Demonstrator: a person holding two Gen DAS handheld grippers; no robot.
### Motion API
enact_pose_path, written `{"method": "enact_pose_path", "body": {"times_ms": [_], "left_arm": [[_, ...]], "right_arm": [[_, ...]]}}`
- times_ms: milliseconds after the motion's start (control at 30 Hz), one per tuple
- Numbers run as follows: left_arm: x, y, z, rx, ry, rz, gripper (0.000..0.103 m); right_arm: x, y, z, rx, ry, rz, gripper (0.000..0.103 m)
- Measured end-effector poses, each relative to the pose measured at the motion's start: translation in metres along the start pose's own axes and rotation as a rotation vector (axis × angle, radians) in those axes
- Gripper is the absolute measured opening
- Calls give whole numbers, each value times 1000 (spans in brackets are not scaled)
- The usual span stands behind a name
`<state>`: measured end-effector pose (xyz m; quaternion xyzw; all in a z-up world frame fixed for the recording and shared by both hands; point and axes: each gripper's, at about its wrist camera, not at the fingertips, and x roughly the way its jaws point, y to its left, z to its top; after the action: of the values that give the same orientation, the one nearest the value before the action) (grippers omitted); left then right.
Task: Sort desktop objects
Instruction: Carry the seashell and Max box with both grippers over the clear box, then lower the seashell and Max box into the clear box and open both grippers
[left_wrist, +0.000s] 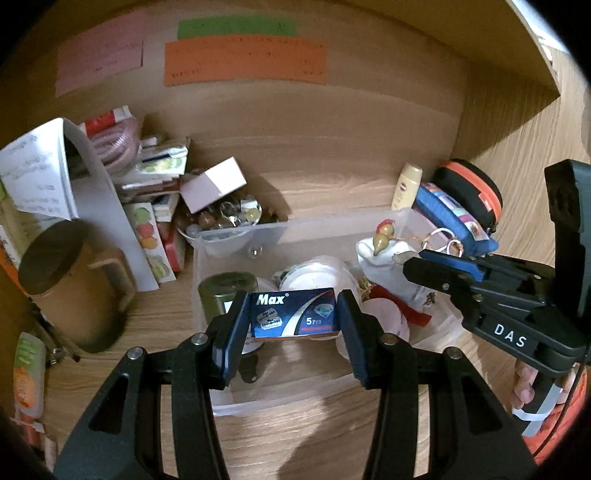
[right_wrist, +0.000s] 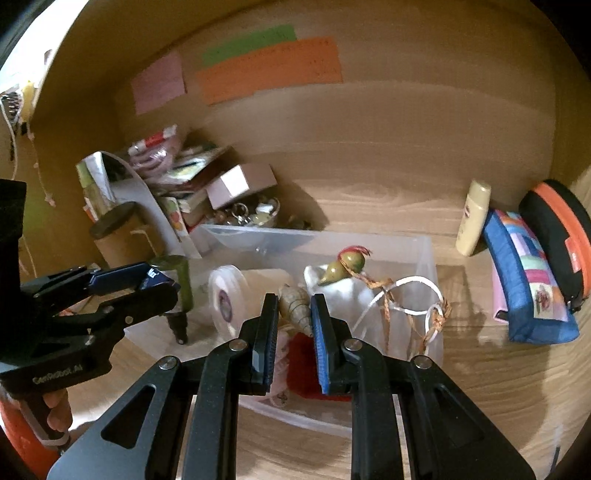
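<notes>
Both claws loaded | left claw: blade box; right claw: shell; over bin rim

We carry two black handheld grippers of scissor-link build, with silver pivot screws at the finger joints. The left gripper has dark blue ribbed pads; its body reads "GenRobot.AI" in the right wrist view. The right gripper has brighter blue ribbed pads and the white letters "DAS". Orange sleeves show behind both handles.
</notes>
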<state>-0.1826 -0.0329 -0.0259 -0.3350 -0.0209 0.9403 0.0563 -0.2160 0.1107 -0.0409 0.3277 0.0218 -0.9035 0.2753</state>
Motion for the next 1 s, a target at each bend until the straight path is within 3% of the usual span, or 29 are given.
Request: {"method": "enact_pose_path", "body": {"times_ms": [433, 800, 1000], "left_arm": [[22, 0, -3, -2, 39, -27, 47], [29, -1, -4, 7, 48, -33, 48], [27, 1, -3, -3, 53, -42, 48]], "right_arm": [[20, -5, -6, 11, 54, -10, 16], [22, 2, -7, -31, 35, -40, 17], [15, 3, -5, -29, 8, -20, 35]]}}
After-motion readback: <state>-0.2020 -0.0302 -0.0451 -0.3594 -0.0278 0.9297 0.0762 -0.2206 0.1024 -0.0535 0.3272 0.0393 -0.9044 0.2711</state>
